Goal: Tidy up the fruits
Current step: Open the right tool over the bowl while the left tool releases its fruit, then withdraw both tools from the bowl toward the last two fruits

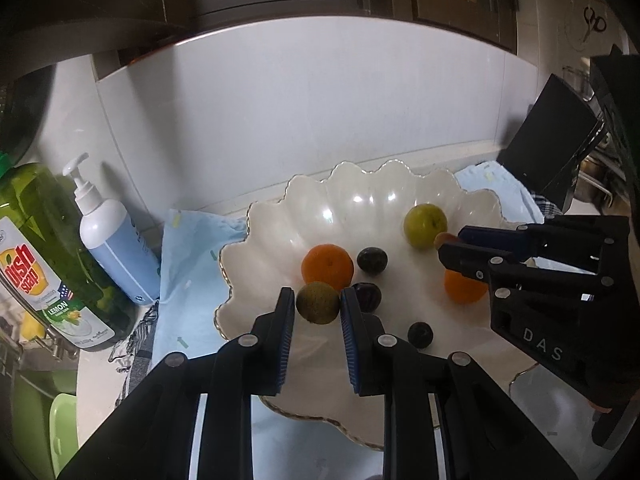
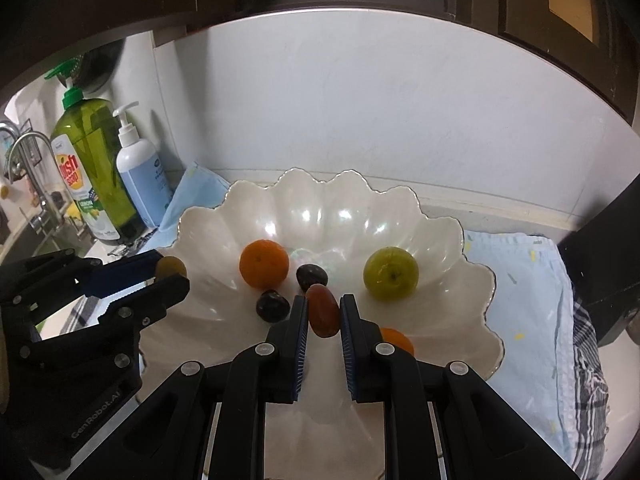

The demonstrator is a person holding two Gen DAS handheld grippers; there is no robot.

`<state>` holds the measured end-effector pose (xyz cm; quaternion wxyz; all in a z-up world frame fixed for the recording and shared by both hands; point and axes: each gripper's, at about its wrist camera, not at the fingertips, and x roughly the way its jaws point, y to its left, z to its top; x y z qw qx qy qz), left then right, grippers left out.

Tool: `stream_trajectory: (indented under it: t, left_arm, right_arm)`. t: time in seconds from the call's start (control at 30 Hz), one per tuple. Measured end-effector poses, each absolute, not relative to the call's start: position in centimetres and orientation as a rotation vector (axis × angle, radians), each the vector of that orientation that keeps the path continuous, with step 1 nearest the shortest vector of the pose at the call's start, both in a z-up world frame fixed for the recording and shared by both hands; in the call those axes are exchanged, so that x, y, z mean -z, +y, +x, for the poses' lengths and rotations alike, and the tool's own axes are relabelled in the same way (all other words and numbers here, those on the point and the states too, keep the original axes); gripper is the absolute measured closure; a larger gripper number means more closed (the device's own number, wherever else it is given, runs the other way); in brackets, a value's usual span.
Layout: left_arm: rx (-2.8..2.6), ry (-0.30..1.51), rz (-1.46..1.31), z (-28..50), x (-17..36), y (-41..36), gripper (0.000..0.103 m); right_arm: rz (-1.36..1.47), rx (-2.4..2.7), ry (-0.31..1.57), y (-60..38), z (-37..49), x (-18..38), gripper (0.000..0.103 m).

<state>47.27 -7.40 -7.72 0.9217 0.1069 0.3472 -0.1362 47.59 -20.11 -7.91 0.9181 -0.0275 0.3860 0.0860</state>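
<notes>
We see a round brownish-green fruit [image 1: 318, 303] between the pads of the left gripper [image 1: 316, 308], held over the near edge of the white bowl [image 1: 256, 240]. The pads sit close on both sides of it, but we cannot tell if they still squeeze it. The right gripper [image 2: 323, 312] is pinched tight on a long reddish-brown fruit [image 2: 322, 310], also over the bowl. In the bowl lie an orange [image 1: 328, 267], a second orange [image 1: 464, 289], a green apple [image 1: 425, 226] and three dark plums [image 1: 372, 260]. The bowl sits on a light blue cloth [image 1: 192, 264]. Beside the cloth stand a white pump bottle [image 1: 114, 240] and a green dish soap bottle [image 1: 48, 256].
</notes>
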Motion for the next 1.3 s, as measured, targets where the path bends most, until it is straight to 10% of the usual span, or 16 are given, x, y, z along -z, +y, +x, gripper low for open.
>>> stream_trajectory:
  t: [0.57, 1.3]
  left_arm:
    - [0.245, 0.674, 0.196, 45.5, 5.9, -6.0, 0.048]
    - [0.256, 0.537, 0.13, 38.3, 0.1, -3.2, 0.039]
  right_arm:
    - [-0.026, -0.11, 0.762, -21.1, 45.2, 6.8, 0.05]
    - [-0.033, -0.113, 0.568, -20.1, 37.0, 0.7, 0.049]
